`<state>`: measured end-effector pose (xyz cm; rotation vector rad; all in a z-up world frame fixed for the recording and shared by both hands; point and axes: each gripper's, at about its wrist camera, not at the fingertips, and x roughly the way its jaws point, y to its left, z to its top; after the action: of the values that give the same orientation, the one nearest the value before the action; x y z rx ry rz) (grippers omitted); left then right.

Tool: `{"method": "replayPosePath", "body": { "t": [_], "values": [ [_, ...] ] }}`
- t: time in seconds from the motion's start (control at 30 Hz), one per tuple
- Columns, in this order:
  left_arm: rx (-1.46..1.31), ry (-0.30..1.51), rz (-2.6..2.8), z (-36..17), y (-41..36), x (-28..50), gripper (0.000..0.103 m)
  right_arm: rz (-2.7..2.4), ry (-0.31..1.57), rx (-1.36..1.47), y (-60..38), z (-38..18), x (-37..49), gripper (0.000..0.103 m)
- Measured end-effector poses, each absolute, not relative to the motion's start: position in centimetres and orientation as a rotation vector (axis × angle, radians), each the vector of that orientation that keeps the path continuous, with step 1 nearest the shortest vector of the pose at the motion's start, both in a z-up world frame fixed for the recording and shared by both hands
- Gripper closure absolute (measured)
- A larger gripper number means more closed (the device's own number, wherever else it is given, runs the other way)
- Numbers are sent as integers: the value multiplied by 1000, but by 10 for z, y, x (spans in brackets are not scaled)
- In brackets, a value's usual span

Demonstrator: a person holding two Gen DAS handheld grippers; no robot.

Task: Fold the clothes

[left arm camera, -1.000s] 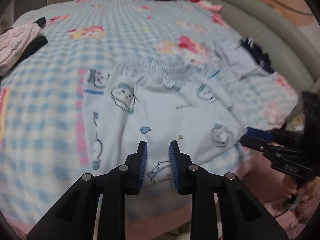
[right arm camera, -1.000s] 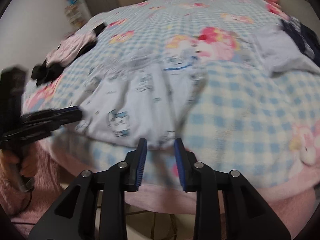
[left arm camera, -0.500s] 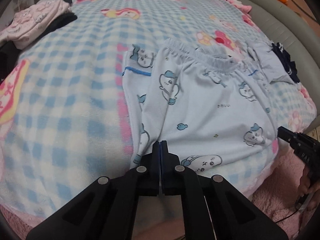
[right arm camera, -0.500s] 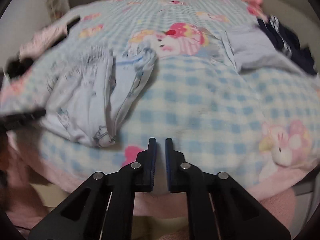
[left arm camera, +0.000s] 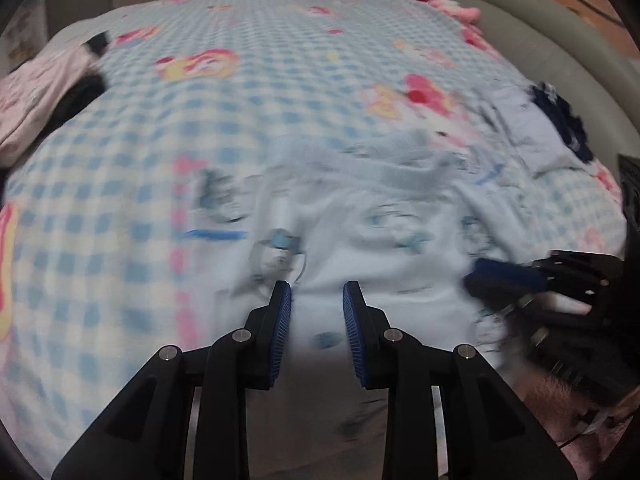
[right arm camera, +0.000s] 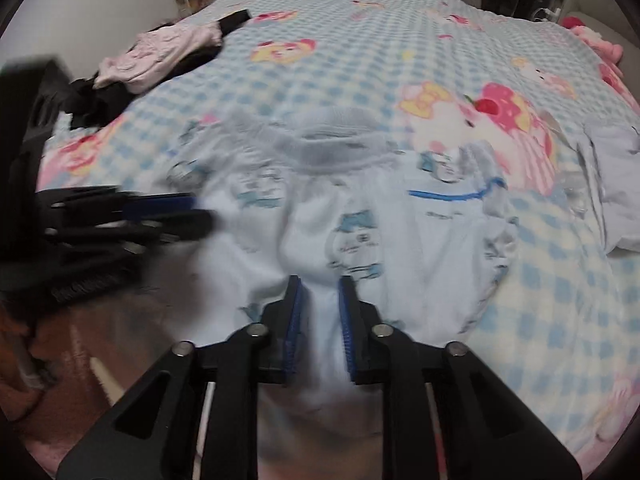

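Light blue pyjama pants (left arm camera: pixel 380 240) with cartoon prints lie rumpled on the checked blanket (left arm camera: pixel 280 80), waistband far, legs toward me. My left gripper (left arm camera: pixel 316 308) is over the near leg end. Its jaws are opening, with pants cloth lying between the pads. The right wrist view shows it at the left (right arm camera: pixel 192 212) beside the pants (right arm camera: pixel 360 208). My right gripper (right arm camera: pixel 320 308) is shut on a fold of the pants that runs between its pads toward the camera. It shows blurred at the right (left arm camera: pixel 480 276) of the left wrist view.
A pink and black heap of clothes (right arm camera: pixel 160 52) lies at the bed's far left. A pale grey garment (left arm camera: pixel 532 128) and a navy one (left arm camera: pixel 560 120) lie at the right by the grey padded bed frame (left arm camera: pixel 540 52). The bed's near edge is just under both grippers.
My left jaws, shut half a second ago, now stand apart. My right gripper moved left from bare blanket onto the pants and closed on cloth. The pants have bunched up.
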<state>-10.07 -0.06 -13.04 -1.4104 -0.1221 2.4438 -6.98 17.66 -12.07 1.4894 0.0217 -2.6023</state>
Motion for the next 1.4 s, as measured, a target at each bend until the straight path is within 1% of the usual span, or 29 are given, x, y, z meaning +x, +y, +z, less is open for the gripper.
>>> {"method": "replayPosePath", "body": {
  "t": [0.03, 0.07, 0.13, 0.17, 0.23, 0.27, 0.3, 0.33, 0.4, 0.47, 0.57, 0.67, 0.7, 0.73, 0.77, 0.8, 0.87, 1.03, 1.07, 1.13, 1.17, 1.2, 1.3, 1.33, 1.4],
  "values": [
    [-1417, -170, 2447, -131, -12, -100, 82, -2633, 32, 1487, 185, -118, -68, 101],
    [-1423, -227, 2446, -131, -25, -99, 87, -2664, 43, 1485, 193, -116, -66, 101],
    [-1430, -258, 2478, -128, -35, -99, 89, -2727, 66, 1479, 210, -111, -62, 101],
    [-1416, -257, 2483, -124, -34, -98, 89, -2739, 40, 1465, 213, -107, -62, 101],
    [-1361, -257, 2490, -114, -28, -96, 83, -2759, -16, 1435, 219, -99, -61, 97],
    [-1326, -257, 2474, -109, -23, -96, 76, -2766, 16, 1408, 214, -94, -62, 95],
    [-1292, -257, 2457, -104, -17, -96, 72, -2761, 48, 1383, 207, -90, -63, 93],
    [-1262, -253, 2440, -100, -11, -97, 72, -2733, 68, 1363, 198, -87, -65, 87],
    [-1266, -191, 2417, -102, 4, -104, 72, -2668, 76, 1367, 183, -89, -74, 82],
    [-1270, -129, 2393, -103, 18, -113, 71, -2617, 94, 1420, 170, -98, -85, 82],
    [-1362, -57, 2371, -122, 29, -130, 71, -2589, 114, 1502, 164, -119, -99, 82],
    [-1414, -19, 2382, -132, 25, -135, 72, -2600, 71, 1508, 172, -126, -103, 86],
    [-1410, -22, 2399, -132, 21, -134, 73, -2622, 91, 1506, 175, -125, -102, 87],
    [-1407, -25, 2417, -131, 17, -133, 76, -2646, 112, 1504, 179, -124, -102, 96],
    [-1411, -32, 2436, -132, 12, -133, 84, -2669, 134, 1502, 182, -123, -101, 103],
    [-1421, -47, 2453, -134, 6, -134, 90, -2675, 111, 1504, 190, -123, -102, 103],
    [-1448, -88, 2456, -138, -4, -139, 96, -2674, 24, 1508, 208, -123, -102, 103],
    [-1432, -168, 2491, -131, -22, -137, 96, -2742, -173, 1454, 242, -111, -96, 103],
    [-1429, -183, 2498, -129, -25, -136, 96, -2758, -213, 1440, 249, -107, -94, 102],
    [-1409, -237, 2485, -124, -28, -130, 87, -2785, -251, 1440, 257, -103, -90, 101],
    [-1372, -219, 2488, -118, -24, -124, 70, -2755, -278, 1426, 258, -101, -87, 100],
    [-1334, -198, 2492, -113, -20, -118, 58, -2749, -262, 1405, 253, -97, -83, 99],
    [-1260, -100, 2511, -101, -1, -94, 57, -2711, -197, 1361, 230, -91, -72, 96],
    [-1260, -98, 2485, -101, 4, -90, 57, -2686, -189, 1353, 220, -91, -68, 94],
    [-1272, -72, 2448, -105, 13, -81, 57, -2638, -172, 1336, 202, -90, -60, 88]
  ]
}}
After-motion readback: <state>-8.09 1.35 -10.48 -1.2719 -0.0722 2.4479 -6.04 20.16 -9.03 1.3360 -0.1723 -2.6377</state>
